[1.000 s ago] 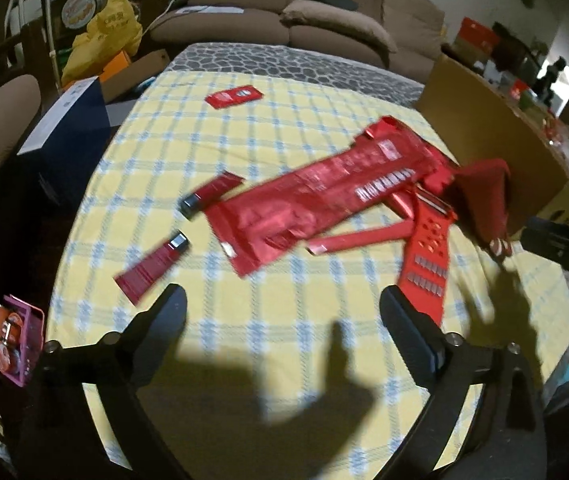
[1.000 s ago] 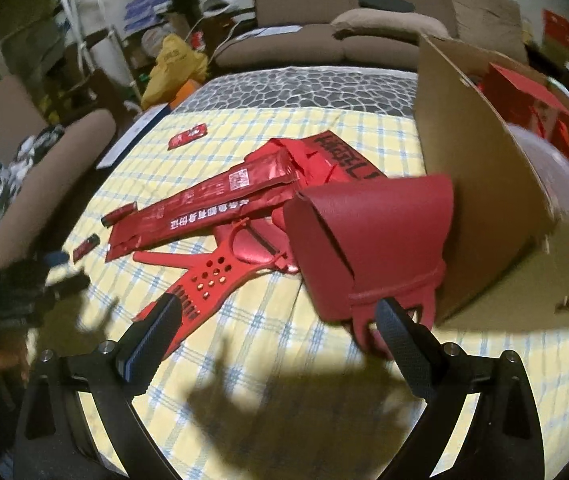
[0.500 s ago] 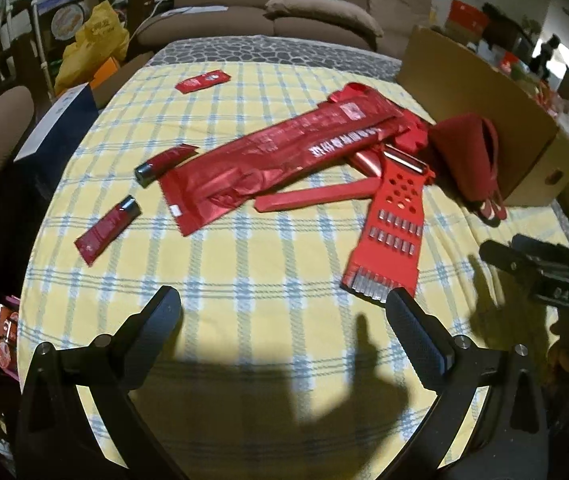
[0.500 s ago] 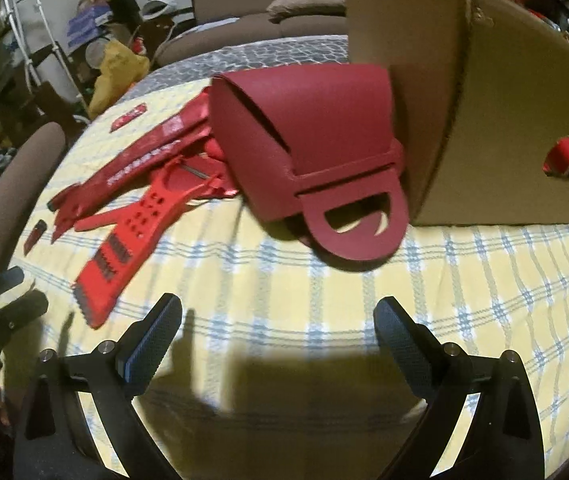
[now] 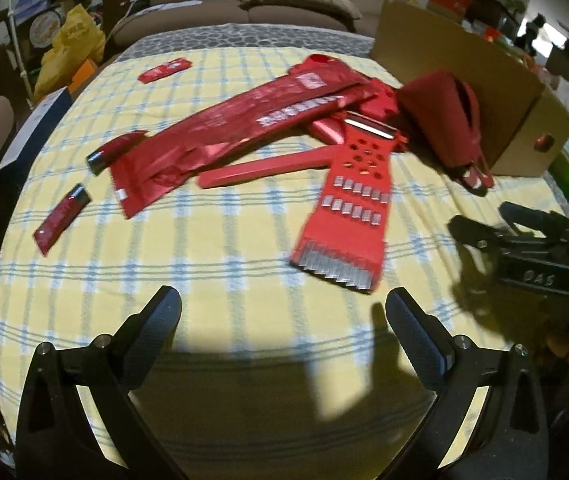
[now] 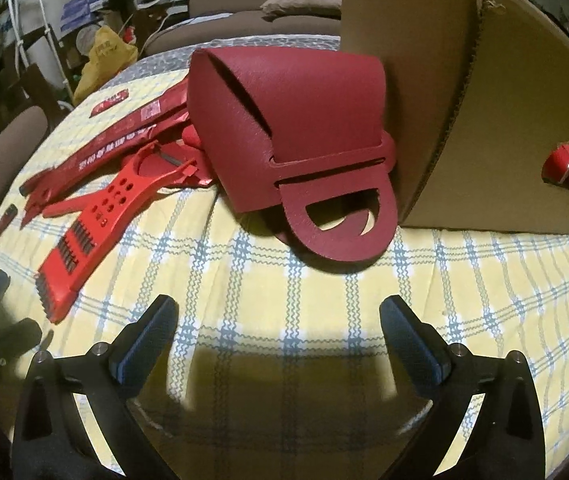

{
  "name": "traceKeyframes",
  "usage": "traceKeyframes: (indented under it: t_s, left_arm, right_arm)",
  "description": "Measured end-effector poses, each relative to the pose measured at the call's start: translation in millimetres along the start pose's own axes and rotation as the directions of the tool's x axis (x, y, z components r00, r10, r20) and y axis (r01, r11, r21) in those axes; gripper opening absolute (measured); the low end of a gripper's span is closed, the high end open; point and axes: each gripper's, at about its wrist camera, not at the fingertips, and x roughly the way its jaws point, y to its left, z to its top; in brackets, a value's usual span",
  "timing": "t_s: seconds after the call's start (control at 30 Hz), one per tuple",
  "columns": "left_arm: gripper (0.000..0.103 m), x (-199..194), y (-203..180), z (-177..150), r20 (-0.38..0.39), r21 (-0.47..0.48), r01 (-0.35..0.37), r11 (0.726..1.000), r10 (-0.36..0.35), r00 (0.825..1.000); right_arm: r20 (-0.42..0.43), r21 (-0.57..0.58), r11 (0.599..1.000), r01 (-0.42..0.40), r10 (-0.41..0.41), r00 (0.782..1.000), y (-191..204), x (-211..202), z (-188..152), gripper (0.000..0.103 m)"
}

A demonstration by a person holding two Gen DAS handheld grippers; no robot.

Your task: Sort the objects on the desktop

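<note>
Left gripper [image 5: 282, 308] gapes empty over the cloth [image 5: 224, 280]; ahead lie one grater [image 5: 348, 208], one long wrapper [image 5: 236, 128], three small packets, nearest [image 5: 61, 220]. Right gripper [image 6: 278, 318], also spread and empty, faces one bag [image 6: 296, 128] touching one box [image 6: 484, 120] on its right.

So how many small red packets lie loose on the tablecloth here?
3. One packet at the far left, one against the long red wrapper's near end, and one nearer the left edge. Others may hide under the wrapper.
</note>
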Motion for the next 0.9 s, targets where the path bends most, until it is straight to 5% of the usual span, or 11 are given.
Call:
traceKeyframes:
  t_s: [0.9]
  left_arm:
    - [0.103,23,-28,9,0.015,-0.072,-0.174,0.982,0.176,0.984]
  right_arm:
    - [0.010,0.001,0.999,0.041,-0.041,0.999,6,1,-2,0.103]
